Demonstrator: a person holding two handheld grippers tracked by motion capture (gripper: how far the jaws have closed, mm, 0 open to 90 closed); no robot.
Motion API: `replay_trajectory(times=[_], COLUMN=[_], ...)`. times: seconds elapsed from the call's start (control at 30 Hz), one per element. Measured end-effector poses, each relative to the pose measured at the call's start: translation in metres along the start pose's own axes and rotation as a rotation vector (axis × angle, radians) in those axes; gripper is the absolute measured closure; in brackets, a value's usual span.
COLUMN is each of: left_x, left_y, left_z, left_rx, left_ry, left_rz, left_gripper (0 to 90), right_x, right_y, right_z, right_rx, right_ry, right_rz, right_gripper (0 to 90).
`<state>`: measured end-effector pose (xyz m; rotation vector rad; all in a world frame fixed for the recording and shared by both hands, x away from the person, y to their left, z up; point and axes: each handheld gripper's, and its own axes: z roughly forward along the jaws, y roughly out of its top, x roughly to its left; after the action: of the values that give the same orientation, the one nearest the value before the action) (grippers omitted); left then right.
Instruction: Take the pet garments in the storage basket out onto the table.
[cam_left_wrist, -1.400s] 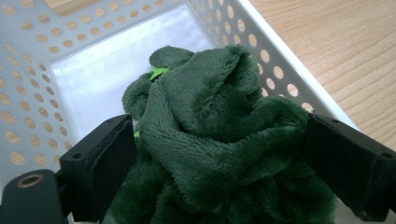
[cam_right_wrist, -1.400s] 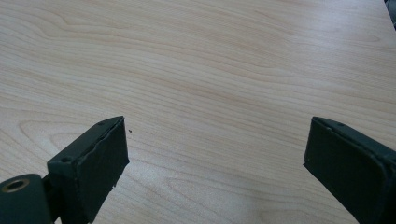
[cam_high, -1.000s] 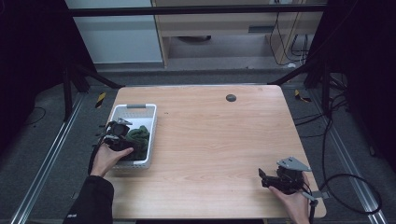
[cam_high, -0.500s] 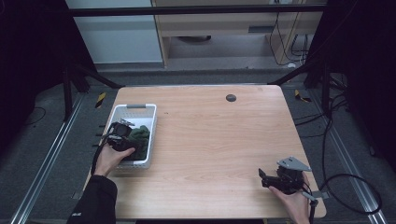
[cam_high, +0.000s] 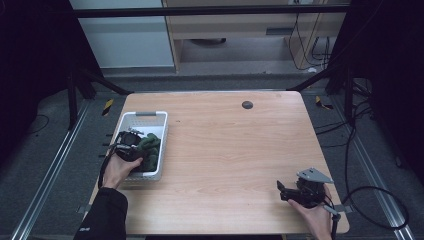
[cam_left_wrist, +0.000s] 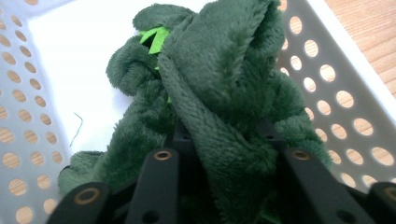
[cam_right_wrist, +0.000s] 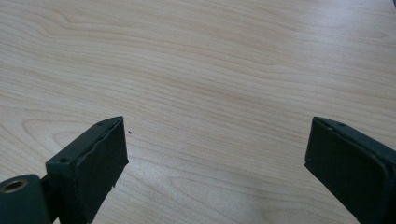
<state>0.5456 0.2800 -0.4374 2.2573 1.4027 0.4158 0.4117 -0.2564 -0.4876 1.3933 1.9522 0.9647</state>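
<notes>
The left gripper (cam_left_wrist: 219, 154) clamps a fold of green plush cloth (cam_left_wrist: 219, 84) inside the white basket (cam_high: 131, 120). The right gripper (cam_right_wrist: 215, 158) rests spread wide over the table (cam_high: 230, 150). A lift could snag cloth on the basket's holes and drag it along.

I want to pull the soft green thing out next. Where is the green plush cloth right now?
The green plush cloth lies in the white basket at the table's left edge in the high view, bunched between the jaws of the left claw.
</notes>
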Motion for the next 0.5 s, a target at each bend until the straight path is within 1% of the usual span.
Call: replay_trajectory(times=[0.17, 0.37, 0.5], left_x=[0.000, -0.001, -0.001], left_y=[-0.002, -0.003, -0.003], left_z=[-0.005, -0.017, -0.025], left_rx=[-0.032, -0.060, -0.083], left_ry=[0.006, 0.004, 0.012], left_rz=[-0.012, -0.023, -0.028], left_gripper=[76.0, 77.8, 78.4], right_x=[0.000, 0.000, 0.000], right_y=[0.000, 0.000, 0.000], right_z=[0.000, 0.000, 0.000], right_rx=[0.002, 0.003, 0.003], right_ry=[0.002, 0.002, 0.000], right_rz=[0.001, 0.001, 0.000], right_gripper=[5.8, 5.8, 5.8])
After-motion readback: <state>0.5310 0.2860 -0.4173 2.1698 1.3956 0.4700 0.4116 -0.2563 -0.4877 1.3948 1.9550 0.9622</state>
